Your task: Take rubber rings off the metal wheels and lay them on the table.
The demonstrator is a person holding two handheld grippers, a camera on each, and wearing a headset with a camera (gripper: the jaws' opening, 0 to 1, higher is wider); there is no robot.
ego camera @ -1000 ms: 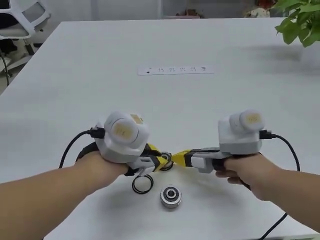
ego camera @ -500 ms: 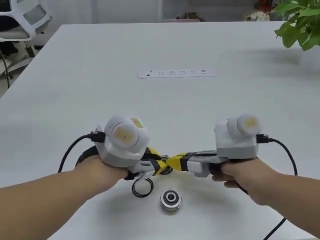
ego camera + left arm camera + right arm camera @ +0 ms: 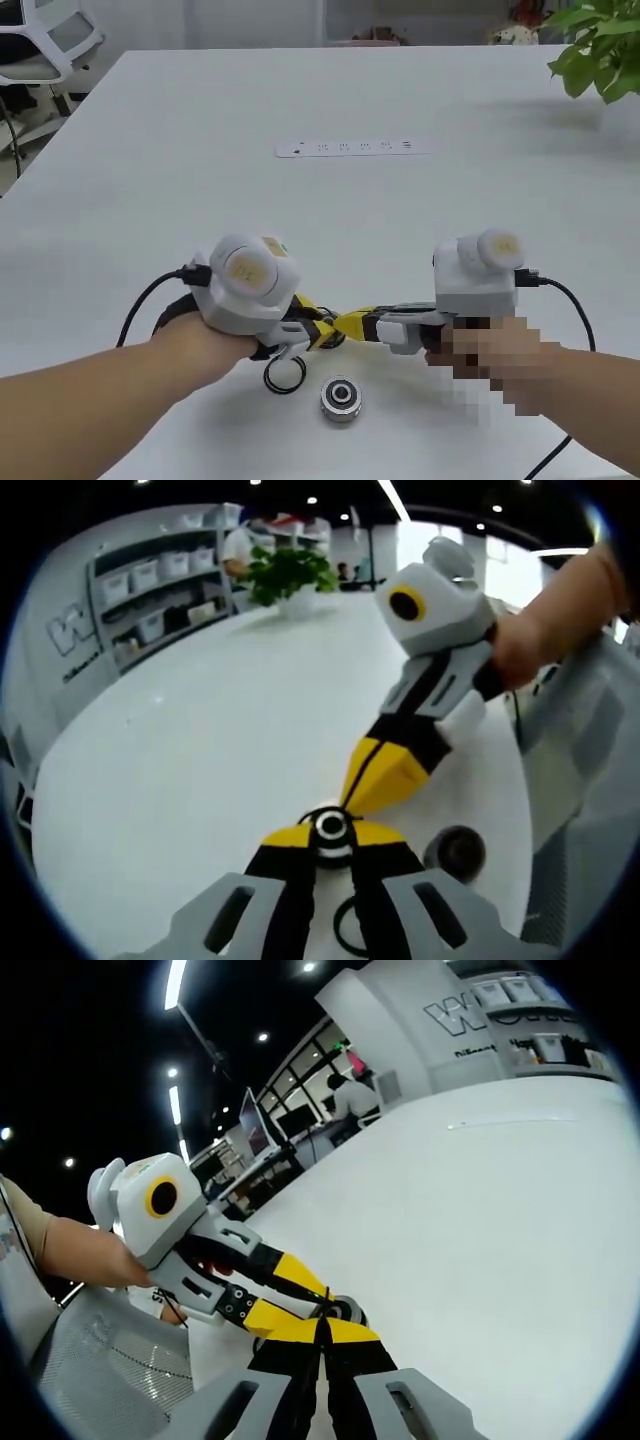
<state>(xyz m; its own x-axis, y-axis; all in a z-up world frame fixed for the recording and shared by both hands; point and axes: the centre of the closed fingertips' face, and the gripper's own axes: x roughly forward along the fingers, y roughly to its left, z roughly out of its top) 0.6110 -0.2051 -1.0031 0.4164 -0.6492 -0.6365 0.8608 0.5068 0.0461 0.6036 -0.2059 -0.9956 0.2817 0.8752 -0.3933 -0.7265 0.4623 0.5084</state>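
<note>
White table (image 3: 420,90), broad and plain, with the work gathered near its front edge. Left claw (image 3: 322,336), yellow-tipped on a grey-white body, is gripped in the person's left hand (image 3: 200,350). Its jaws are closed on a small metal wheel (image 3: 331,827), which is held raised off the table between the two tools. Right claw (image 3: 352,323) is of the same make and comes in from the right. In the right gripper view its jaws are pressed together to a thin slit, with the tips touching the rim of the held wheel. Whether they nip the rubber on it cannot be told. One loose rubber ring (image 3: 285,375), black, lies flat on the table just beneath the left claw. A second metal wheel (image 3: 341,394) lies flat with its hub upward, just beside that ring on its right and not touching it. Black cables (image 3: 140,300) trail from both tools. White power strip (image 3: 352,147) lies mid-table, well apart from the work. Green potted plant (image 3: 598,45) stands at the far right corner. Office chair (image 3: 45,40) stands off the far left corner.
</note>
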